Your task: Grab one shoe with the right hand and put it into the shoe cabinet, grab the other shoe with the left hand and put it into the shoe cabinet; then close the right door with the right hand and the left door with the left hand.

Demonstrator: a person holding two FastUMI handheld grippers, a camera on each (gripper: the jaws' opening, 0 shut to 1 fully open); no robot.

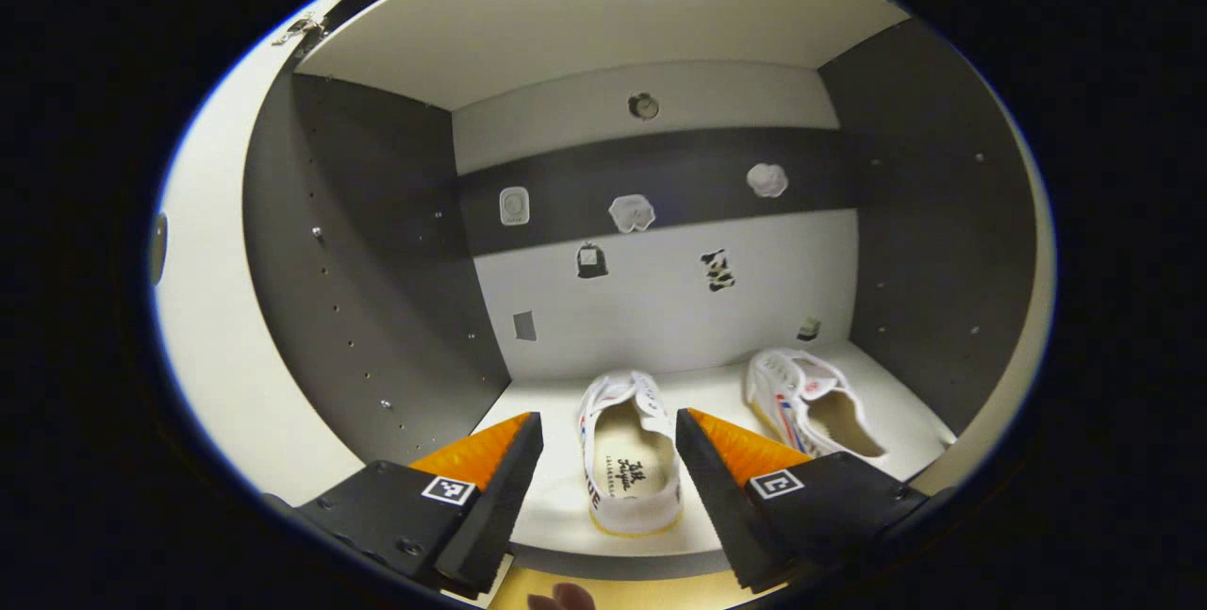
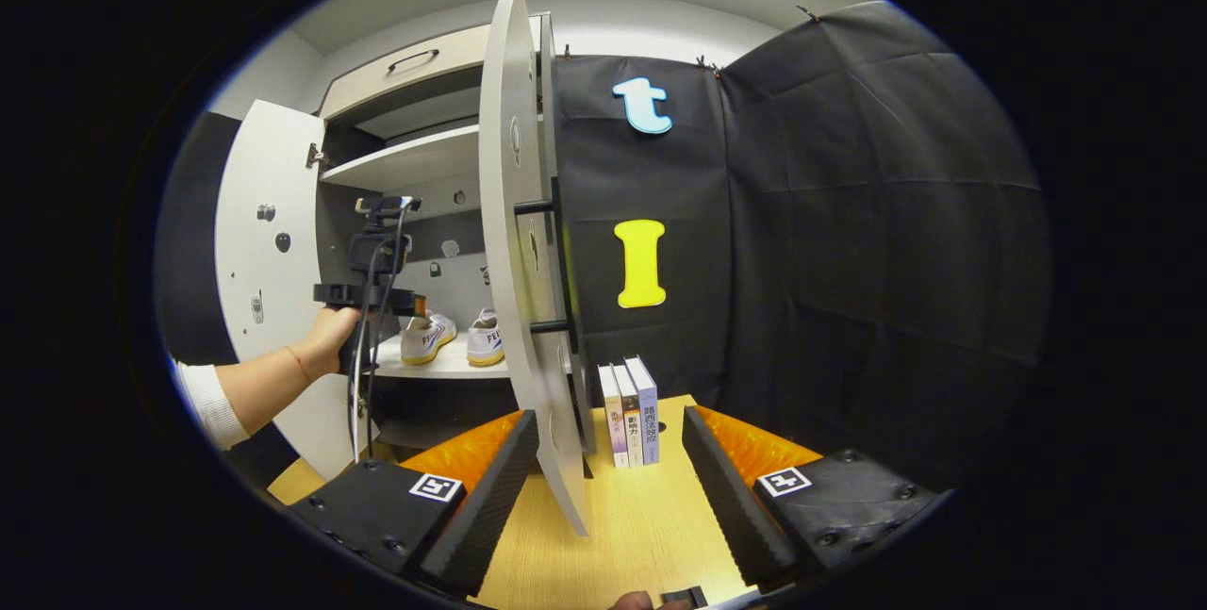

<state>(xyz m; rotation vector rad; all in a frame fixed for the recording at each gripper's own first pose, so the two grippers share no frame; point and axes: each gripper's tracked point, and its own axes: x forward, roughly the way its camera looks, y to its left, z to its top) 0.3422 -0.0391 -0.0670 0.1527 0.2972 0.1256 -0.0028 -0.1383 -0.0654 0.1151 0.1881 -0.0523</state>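
The shoe cabinet (image 1: 377,242) stands open ahead of the left gripper (image 1: 608,459), whose fingers are spread apart and hold nothing. Its right door (image 2: 528,308) stands edge-on between the right gripper's (image 2: 611,469) parted fingers, nearer the left one; whether it touches is unclear. Both shoes sit on the cabinet floor: one shoe (image 1: 627,459) between and just beyond the left gripper's fingers, the other shoe (image 1: 811,403) beyond its right finger. Three books (image 2: 630,412) stand upright beyond the right gripper's fingers.
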